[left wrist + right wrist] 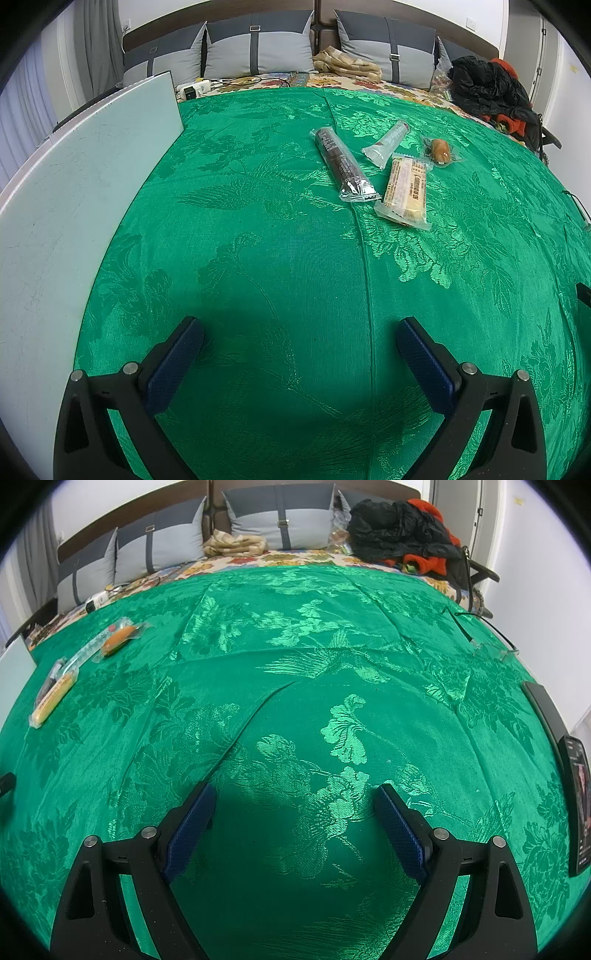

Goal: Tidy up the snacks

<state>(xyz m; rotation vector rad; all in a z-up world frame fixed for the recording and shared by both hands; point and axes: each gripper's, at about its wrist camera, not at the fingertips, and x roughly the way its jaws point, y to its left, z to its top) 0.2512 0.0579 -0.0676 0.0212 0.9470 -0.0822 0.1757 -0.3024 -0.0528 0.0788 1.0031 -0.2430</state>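
Several wrapped snacks lie on the green cloth [258, 258]: a dark cookie roll [341, 164], a white tube snack [388, 142], a small brown bun in clear wrap [440, 149], and a yellow wafer pack [405, 190]. My left gripper [299, 336] is open and empty, well short of them. In the right wrist view the wafer pack [51, 698], the tube snack [86, 651] and the bun [118, 638] lie far left. My right gripper [293, 799] is open and empty over bare cloth.
A white board [74, 184] lies along the left edge. Grey pillows [258, 48], a power strip [194, 88] and a black and orange clothes pile [487, 88] sit at the back. Glasses [487, 646] and a phone [578, 805] lie at the right.
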